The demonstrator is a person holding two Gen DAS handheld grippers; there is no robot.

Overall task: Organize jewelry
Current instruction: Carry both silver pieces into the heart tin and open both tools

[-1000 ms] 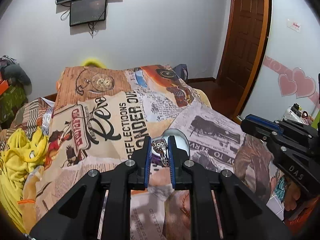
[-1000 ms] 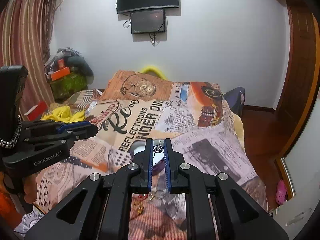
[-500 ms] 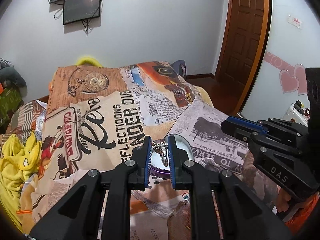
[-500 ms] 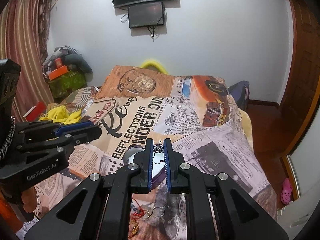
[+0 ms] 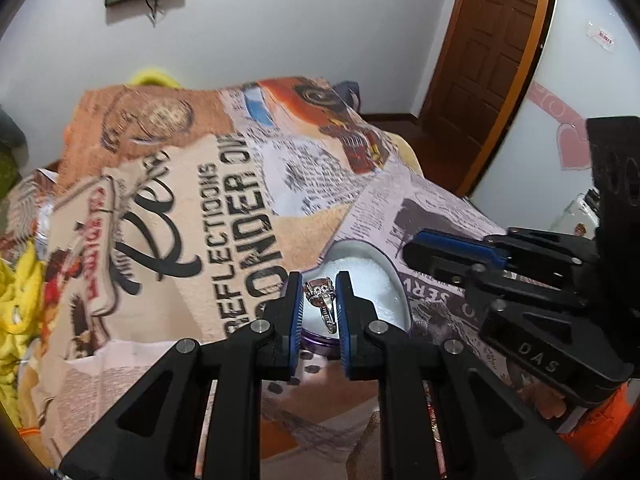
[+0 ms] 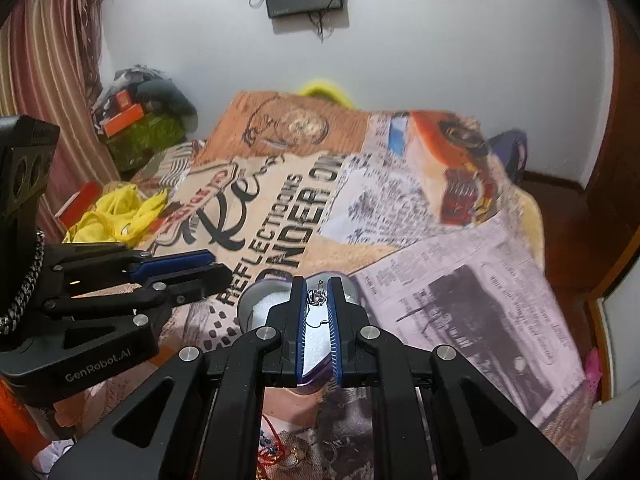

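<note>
Your left hand-held gripper (image 5: 318,304) is clamped on a ring (image 5: 320,298) — a silver band with a stone-set head, pinched between the blue pads so the head points up and away from you. Your right hand-held gripper (image 6: 316,308) is nearly closed on a small crown-shaped charm (image 6: 317,297) with a thin wire hook trailing below it; it looks like an earring, though it is too small to be certain. Both pieces hang over the jewelry box (image 5: 370,280), a purple-sided box with a white cushioned inside that sits on the printed bedspread (image 5: 224,216) of the bed.

Expect both items to be very light and hard, so weight will not help you — they will go wherever the pads let them. The ring is smooth metal and round, likely to roll or flick sideways if one pad slips first; holding it across the band, as you do now, seems the safest place, clear of the stone setting. The charm's hook looks thin and bendable, so grip the solid crown body and spare the wire. The white padding should be soft enough to stop either piece bouncing, provided you let go close to it. More loose jewelry (image 6: 276,450) lies on the bedspread just below your right gripper.
</note>
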